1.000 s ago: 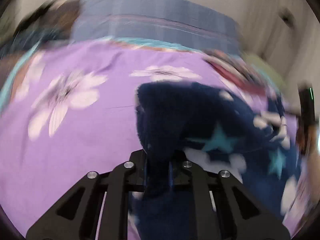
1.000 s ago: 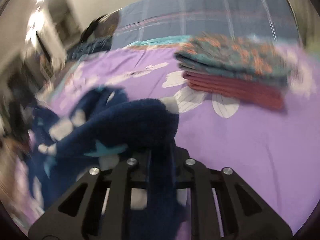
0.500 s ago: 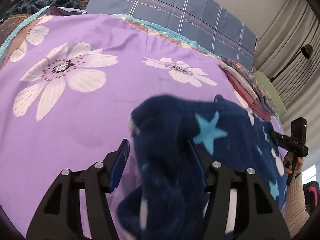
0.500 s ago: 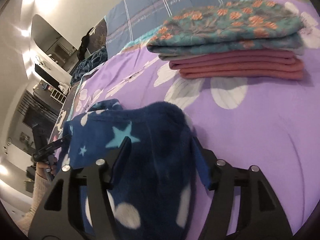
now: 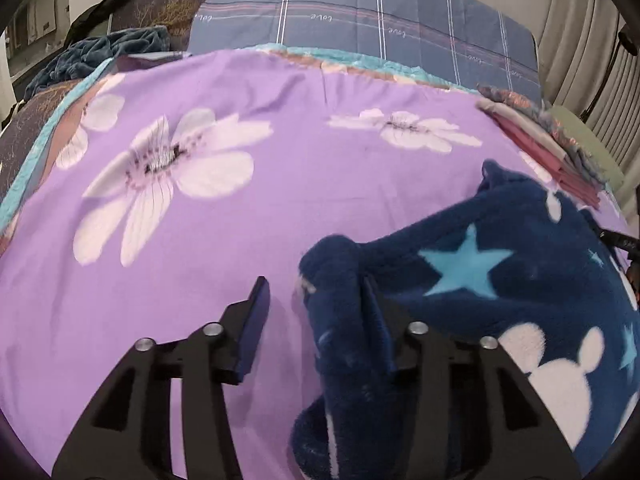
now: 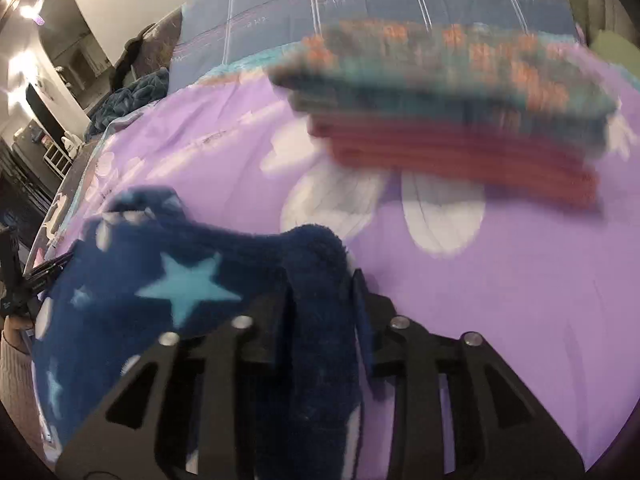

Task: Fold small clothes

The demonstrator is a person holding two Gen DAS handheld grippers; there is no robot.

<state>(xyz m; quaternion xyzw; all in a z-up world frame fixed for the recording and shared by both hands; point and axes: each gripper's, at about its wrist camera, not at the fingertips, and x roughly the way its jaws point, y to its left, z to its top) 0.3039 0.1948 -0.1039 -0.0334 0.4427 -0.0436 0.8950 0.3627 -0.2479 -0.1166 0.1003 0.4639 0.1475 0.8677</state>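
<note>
Since 0.5 s ago the left gripper (image 5: 312, 304) has slid sideways, so the fold of the fluffy navy fleece garment with pale blue stars and white blobs (image 5: 500, 280) now sits against only its right finger, with bare sheet showing between the fabric and the left finger. Its jaws stand wide apart and grip nothing; the fleece merely leans on the inner face of 1 finger, which reads as a release after the cloth was laid down. The right gripper (image 6: 320, 292) has drawn its fingers in compared with that earlier frame: they now sit close against both sides of a thick ridge of the same garment, though whether they truly pinch it or only flank it I cannot tell.

The garment lies bunched on the purple bedsheet printed with large white flowers (image 5: 200, 240), spanning the space between the 2 grippers, each near 1 end of a folded edge. That placement makes sense for folding: holding both corners of an edge lets it be carried over evenly.

Behind it, a stack of folded clothes, teal floral on top of red (image 6: 460, 120), rests on the sheet well apart from the fleece, probably where finished pieces go. A blue checked pillow (image 5: 360, 20) lies at the far end of the bed. The right view is blurred, suggesting that hand is moving.
</note>
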